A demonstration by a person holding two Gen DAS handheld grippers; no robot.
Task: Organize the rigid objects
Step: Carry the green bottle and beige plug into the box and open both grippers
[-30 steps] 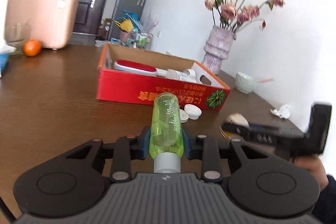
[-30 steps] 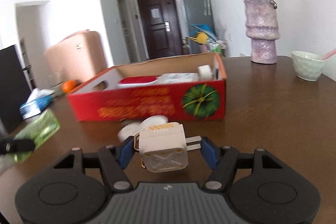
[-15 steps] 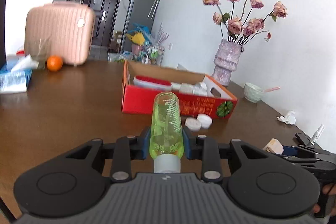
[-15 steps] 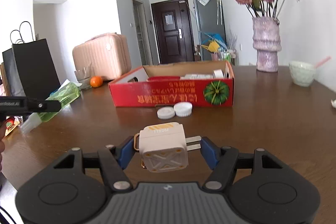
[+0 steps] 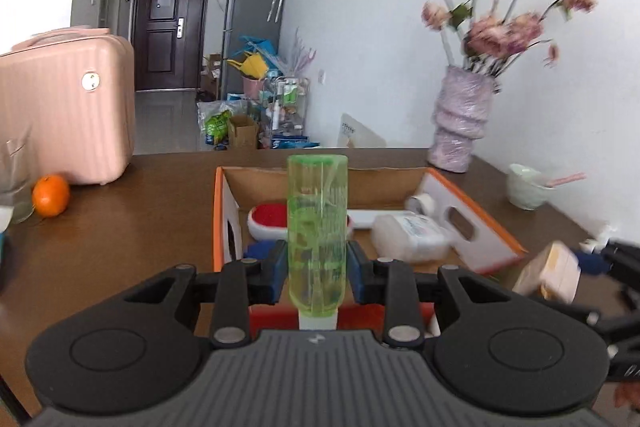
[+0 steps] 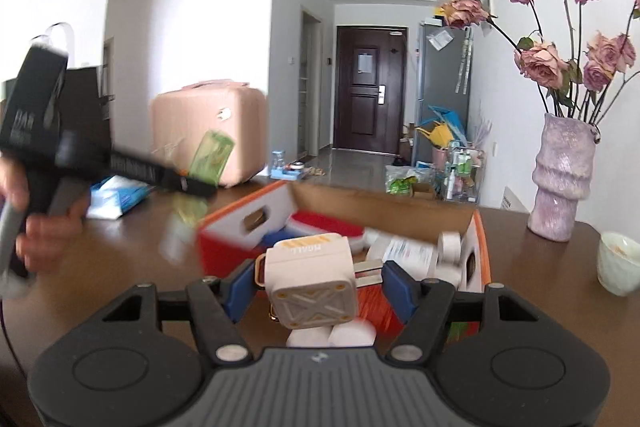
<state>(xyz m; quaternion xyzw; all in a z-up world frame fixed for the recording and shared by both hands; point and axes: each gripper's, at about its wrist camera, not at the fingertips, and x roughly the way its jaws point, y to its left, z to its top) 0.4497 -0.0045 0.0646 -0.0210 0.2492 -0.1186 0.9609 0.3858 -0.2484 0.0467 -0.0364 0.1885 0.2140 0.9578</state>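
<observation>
My left gripper (image 5: 318,273) is shut on a clear green bottle (image 5: 317,227), held lengthwise above the near edge of the red cardboard box (image 5: 472,227). My right gripper (image 6: 316,281) is shut on a cream plug adapter (image 6: 310,281), held above the box's near wall (image 6: 224,243). The box holds a red-and-white case (image 5: 266,221), a white packet (image 5: 412,237) and a small white roll (image 6: 450,245). The adapter also shows at the right of the left wrist view (image 5: 548,273). The bottle shows in the right wrist view (image 6: 211,157), blurred.
Two white lids (image 6: 332,335) lie on the brown table before the box. A purple vase (image 6: 562,179) with dried roses and a pale bowl (image 6: 618,263) stand to the right. A pink suitcase (image 5: 60,107), an orange (image 5: 50,195) and a tissue pack (image 6: 118,193) are to the left.
Both grippers have risen and moved forward to the box, so that I now look down into it. Both keep hold of their objects.
</observation>
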